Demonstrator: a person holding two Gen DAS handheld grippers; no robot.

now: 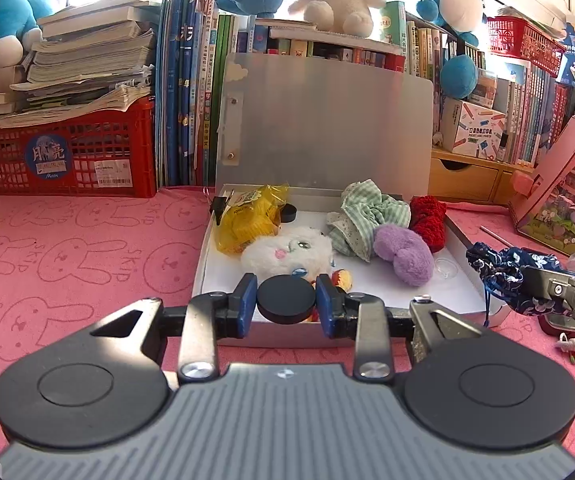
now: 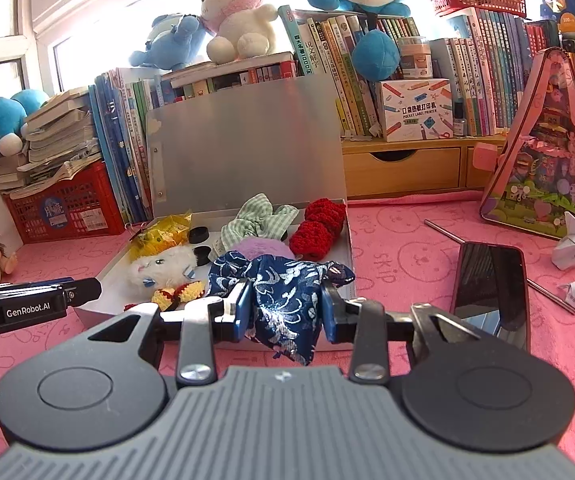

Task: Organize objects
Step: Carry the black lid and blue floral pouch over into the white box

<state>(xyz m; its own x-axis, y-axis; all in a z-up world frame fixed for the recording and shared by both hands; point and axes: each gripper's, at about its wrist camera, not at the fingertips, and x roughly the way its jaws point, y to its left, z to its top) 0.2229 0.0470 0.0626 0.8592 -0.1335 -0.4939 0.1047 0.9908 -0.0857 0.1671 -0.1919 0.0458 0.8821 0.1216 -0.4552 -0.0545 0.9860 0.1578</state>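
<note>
Box (image 1: 463, 240) beyond my fingertips holds most items; my left gripper (image 1: 286, 300) clamps a black disc (image 1: 285, 299), my right gripper (image 2: 287, 300) a blue pouch (image 2: 283, 296), both unplaced.

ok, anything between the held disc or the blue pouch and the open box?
Nothing visible. The left gripper holds the black disc at the white box's near edge; the right gripper holds the blue pouch just before it. Lid up; bare floor remains beside the white plush.

Black round disc (image 1: 286, 299) and crumpled navy patterned pouch (image 2: 287, 300) (both held aloft).
</note>
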